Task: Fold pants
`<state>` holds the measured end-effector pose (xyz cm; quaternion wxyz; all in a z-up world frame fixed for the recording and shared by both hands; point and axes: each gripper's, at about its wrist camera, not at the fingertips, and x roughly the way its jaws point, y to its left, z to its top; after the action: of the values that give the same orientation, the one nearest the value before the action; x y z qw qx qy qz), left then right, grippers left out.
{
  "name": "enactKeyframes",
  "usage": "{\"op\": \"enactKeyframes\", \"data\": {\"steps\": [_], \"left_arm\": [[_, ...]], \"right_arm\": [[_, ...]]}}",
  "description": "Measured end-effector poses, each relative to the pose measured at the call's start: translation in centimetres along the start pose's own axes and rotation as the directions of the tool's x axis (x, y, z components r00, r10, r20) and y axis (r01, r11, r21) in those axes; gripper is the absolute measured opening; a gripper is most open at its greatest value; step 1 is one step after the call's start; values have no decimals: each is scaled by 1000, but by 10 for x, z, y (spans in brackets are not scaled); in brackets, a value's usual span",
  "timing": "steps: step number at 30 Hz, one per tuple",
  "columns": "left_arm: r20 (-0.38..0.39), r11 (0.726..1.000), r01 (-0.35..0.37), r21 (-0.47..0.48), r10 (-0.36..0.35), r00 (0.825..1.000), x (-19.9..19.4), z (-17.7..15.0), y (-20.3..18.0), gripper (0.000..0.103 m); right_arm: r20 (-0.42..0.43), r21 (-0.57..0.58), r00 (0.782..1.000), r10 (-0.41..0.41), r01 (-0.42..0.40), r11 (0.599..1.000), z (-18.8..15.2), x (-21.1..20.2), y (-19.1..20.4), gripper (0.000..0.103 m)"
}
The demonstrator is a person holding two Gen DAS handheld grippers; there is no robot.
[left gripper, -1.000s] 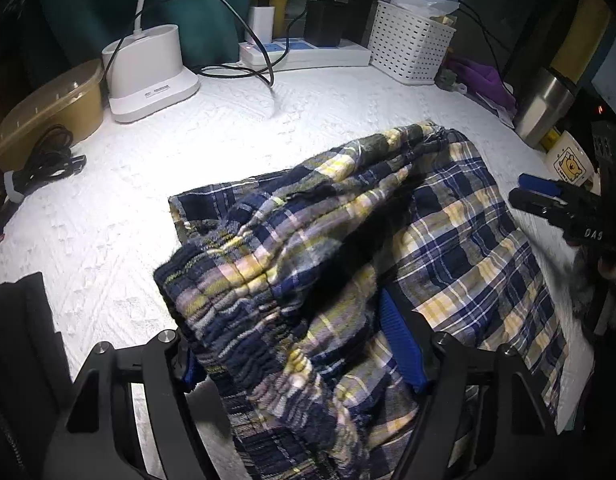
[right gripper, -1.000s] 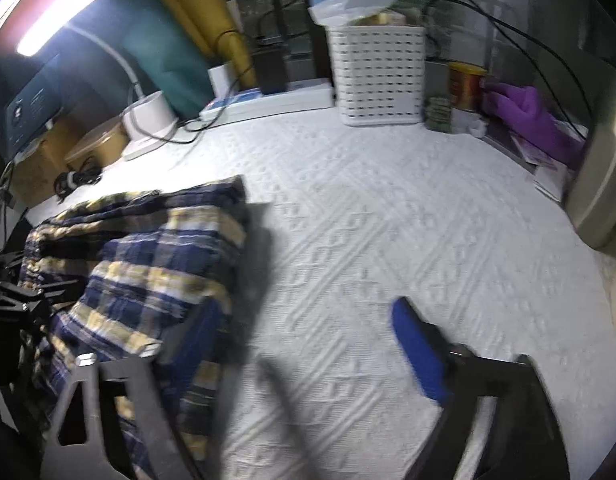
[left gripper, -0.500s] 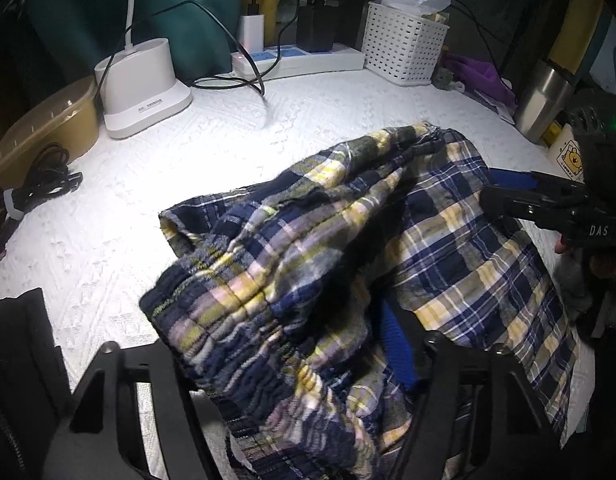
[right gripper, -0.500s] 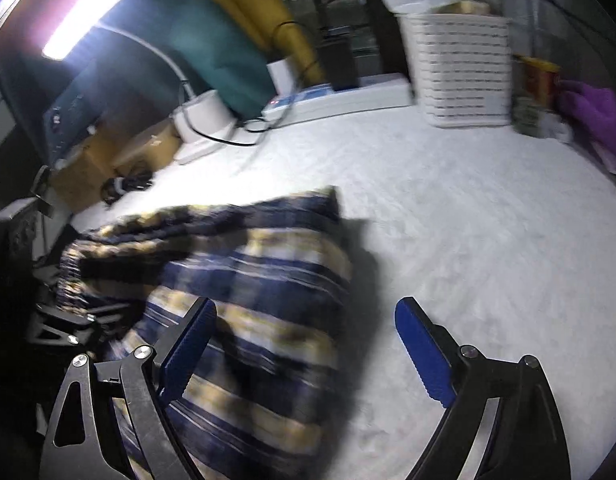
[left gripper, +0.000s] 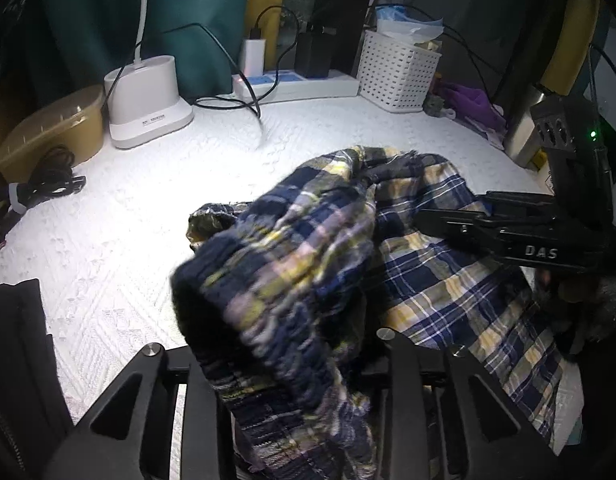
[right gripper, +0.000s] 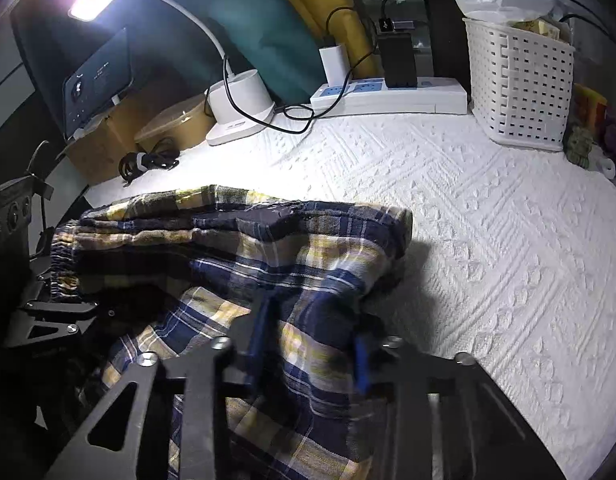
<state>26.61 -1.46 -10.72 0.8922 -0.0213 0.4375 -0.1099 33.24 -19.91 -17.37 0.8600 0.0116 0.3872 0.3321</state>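
Your plaid pants [left gripper: 440, 280] lie bunched on the white textured table cover [left gripper: 155, 216], toward the near edge, with the gathered elastic waistband end heaped up in front of your left gripper [left gripper: 291, 364]. Its jaws have just been closing, and the waistband fabric now fills the gap between them — the pads themselves are hidden under cloth, but the bunch is pinched and held. Your right gripper [right gripper: 308, 344] has likewise just been closing; in the right wrist view its blue pads [right gripper: 360, 364] press a fold of the pants from either side, so that grip is also made. In the left wrist view the right gripper reaches in from the right, lying across the flatter part of the fabric. At the back of the table stand a white lamp base [left gripper: 145, 108], a power strip [left gripper: 295, 84] with chargers and cables plugged in, and a white perforated basket [left gripper: 396, 76]. A tan lidded container [left gripper: 47, 132] and a coiled black cable [left gripper: 31, 192] sit at the left — well apart from the pants.
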Motion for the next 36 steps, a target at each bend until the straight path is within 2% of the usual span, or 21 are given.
{"op": "enactKeyframes", "data": {"steps": [3,6,12,20,36], "left_arm": [[17,1000,8,10,-8,1000,-6,0,-1,28],[44,1000,13,16,-14,999,-14,0,-3,28],[126,1000,16,23,-19,992,-41,1,-7,28],[197,999,11,30,-16,980,-75,-4,-12,28],[360,996,-17,93,-18,933,-152,-19,-30,28]], "right_arm": [[19,16,1000,-5,5,1000,-1,-5,1,19],[48,12,999,-10,9,1000,-1,-14,7,17],[113,-3,993,-24,24,1000,0,-39,22,17],[192,-49,981,-42,52,997,1,-79,48,16],[353,-115,933,-74,122,986,-7,-158,103,16]]}}
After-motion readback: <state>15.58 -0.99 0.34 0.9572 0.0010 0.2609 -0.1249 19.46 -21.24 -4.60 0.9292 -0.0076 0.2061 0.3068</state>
